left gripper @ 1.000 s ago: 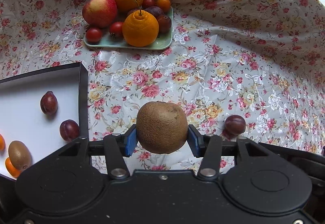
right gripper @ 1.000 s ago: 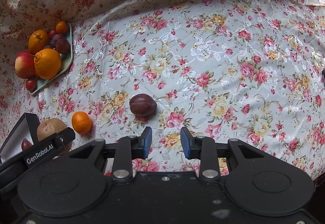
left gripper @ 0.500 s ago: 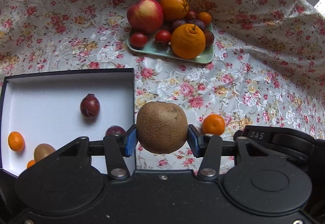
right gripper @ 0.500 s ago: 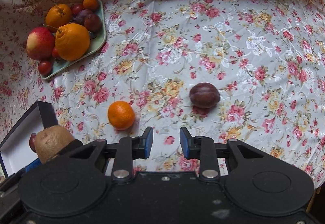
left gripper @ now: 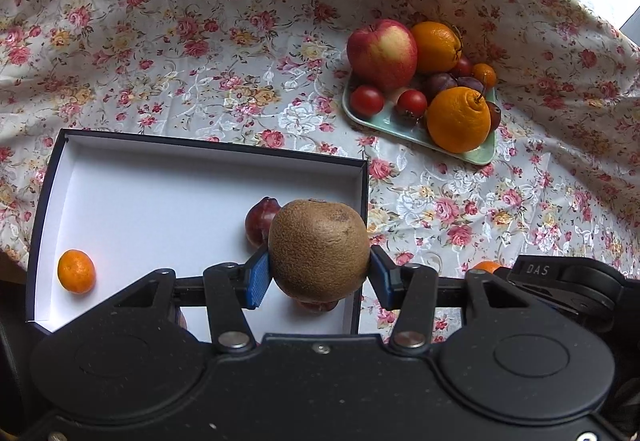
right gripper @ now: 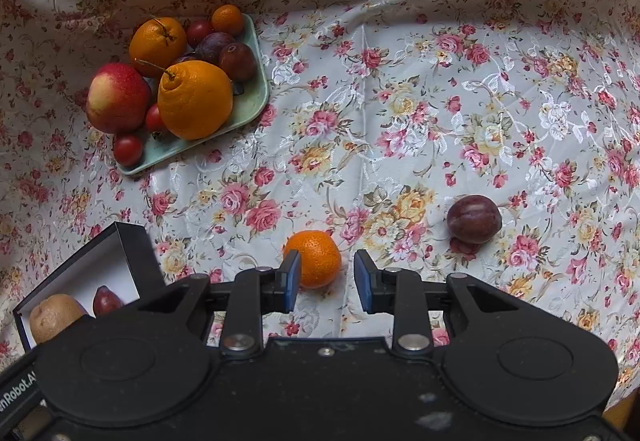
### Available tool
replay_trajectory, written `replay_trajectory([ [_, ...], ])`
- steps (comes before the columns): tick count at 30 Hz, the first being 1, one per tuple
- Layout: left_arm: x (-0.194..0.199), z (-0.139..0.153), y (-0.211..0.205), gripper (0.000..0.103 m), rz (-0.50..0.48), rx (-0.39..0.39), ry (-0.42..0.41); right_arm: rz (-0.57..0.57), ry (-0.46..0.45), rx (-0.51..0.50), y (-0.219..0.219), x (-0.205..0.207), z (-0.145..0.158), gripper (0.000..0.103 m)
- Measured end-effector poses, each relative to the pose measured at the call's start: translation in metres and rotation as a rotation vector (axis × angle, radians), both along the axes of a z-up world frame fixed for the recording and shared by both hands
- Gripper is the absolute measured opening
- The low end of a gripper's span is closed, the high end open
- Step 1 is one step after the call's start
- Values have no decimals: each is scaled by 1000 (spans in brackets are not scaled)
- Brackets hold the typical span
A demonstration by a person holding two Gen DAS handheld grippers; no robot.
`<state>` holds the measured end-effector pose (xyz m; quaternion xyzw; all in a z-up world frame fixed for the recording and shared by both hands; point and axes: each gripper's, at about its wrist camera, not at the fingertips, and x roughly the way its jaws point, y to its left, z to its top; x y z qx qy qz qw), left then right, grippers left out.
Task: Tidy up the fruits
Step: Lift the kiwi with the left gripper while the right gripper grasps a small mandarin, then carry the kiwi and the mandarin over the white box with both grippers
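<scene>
- Left gripper (left gripper: 319, 275) is clamped on a kiwi (left gripper: 319, 249), hanging over the right end of the white-lined box (left gripper: 168, 177), above a plum (left gripper: 260, 219) already inside. So we're mid drop-off.
- Next it needs the pads to let go once the kiwi's clear of the box wall.
- Right gripper (right gripper: 327, 276) has nothing in it, jaws part-open, lined up near the small tangerine (right gripper: 314, 258) on the floral cloth (right gripper: 440, 101). Hard to tell if the left pad touches it yet.
- A loose plum (right gripper: 474, 218) waits further right.
</scene>
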<state>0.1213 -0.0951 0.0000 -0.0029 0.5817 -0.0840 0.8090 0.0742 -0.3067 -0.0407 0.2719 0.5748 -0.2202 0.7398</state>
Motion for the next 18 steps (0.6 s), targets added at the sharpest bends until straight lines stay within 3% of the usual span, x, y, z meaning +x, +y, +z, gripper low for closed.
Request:
replay_trajectory([
  [8,2,-2,14,56,14,-13,21,5,64,-35,10,21,-25,32],
  [14,5,-3,23,56,28,-10,26,36,65,-48,18,33,-39,42],
  [18,5,-3,28,56,40,-9,25,35,69,-44,23,34,-45,36],
])
